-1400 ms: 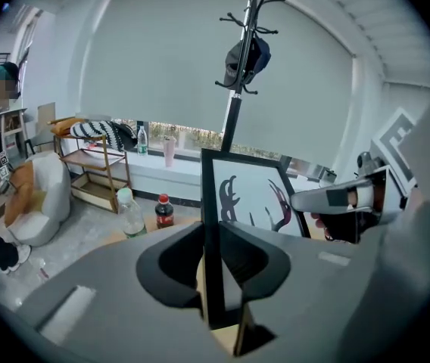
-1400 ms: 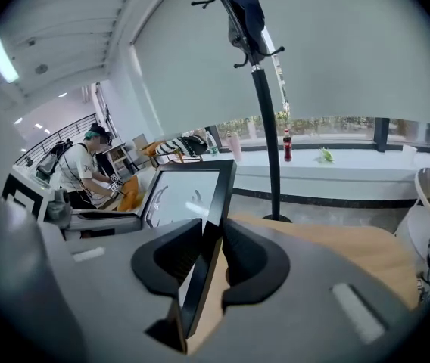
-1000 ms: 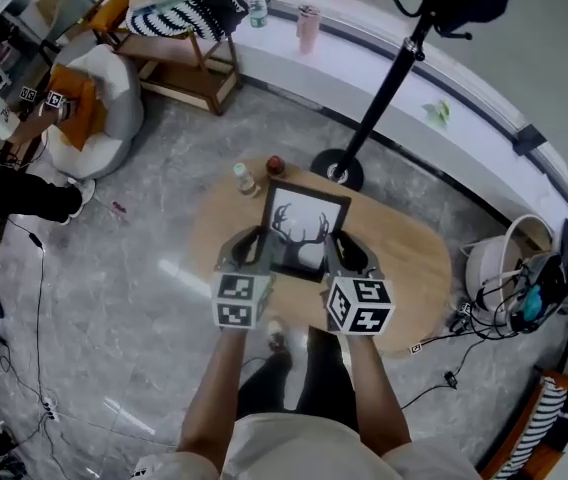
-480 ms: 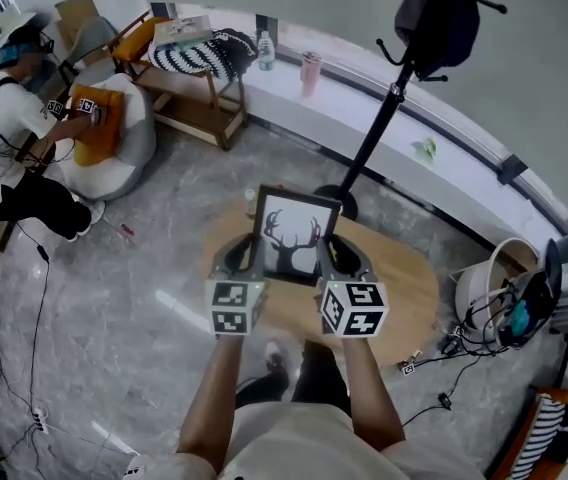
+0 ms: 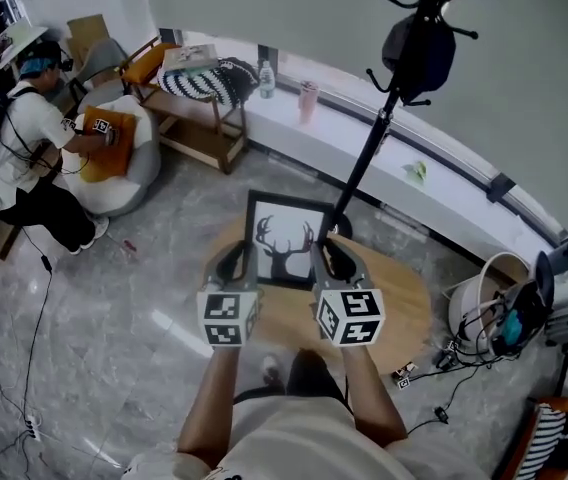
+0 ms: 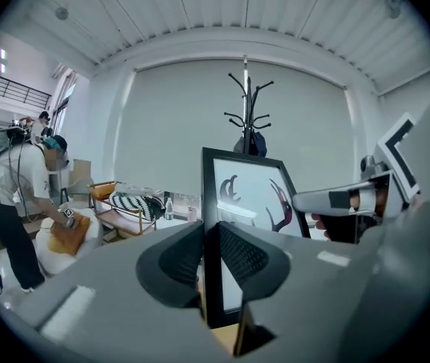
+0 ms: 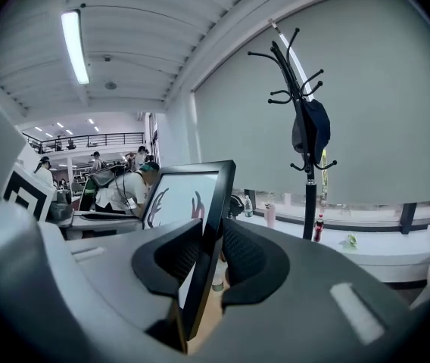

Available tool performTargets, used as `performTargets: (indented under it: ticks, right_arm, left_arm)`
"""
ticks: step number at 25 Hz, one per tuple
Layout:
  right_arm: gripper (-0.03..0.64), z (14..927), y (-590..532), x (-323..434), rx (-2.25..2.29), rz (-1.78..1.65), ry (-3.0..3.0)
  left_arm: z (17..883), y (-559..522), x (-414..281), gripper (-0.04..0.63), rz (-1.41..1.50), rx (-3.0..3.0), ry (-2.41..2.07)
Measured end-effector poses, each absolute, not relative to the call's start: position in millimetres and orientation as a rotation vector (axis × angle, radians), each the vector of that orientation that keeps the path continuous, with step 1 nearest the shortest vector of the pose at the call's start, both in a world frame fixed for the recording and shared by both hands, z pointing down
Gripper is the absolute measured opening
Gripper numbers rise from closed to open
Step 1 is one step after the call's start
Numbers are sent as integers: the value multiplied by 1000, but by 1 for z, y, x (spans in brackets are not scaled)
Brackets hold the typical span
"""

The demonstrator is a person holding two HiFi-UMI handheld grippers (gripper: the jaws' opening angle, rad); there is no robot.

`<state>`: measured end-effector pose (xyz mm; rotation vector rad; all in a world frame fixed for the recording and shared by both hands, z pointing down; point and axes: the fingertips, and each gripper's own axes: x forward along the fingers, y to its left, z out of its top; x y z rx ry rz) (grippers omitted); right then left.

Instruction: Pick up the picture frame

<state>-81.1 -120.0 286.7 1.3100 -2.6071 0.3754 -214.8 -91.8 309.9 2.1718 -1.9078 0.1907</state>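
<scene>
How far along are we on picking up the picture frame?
Done: left gripper and right gripper are each clamped on a side edge of the picture frame. In hand: the frame is held upright, apparently clear of the table. Left: little, perhaps just steadying it.

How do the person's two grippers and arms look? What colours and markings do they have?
The left gripper and right gripper have grey bodies with dark, textured jaw pads. Each carries a white cube with black square markers. The forearms are bare; no sleeve shows.
</scene>
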Motion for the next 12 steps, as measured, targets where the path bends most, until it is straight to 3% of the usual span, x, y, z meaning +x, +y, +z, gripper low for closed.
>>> performTargets:
  ticks: [12]
  right_arm:
    - [87, 242, -90, -83, 1294, 283, -2693]
  left_arm:
    - [265, -57, -218, 77, 160, 2213, -2010]
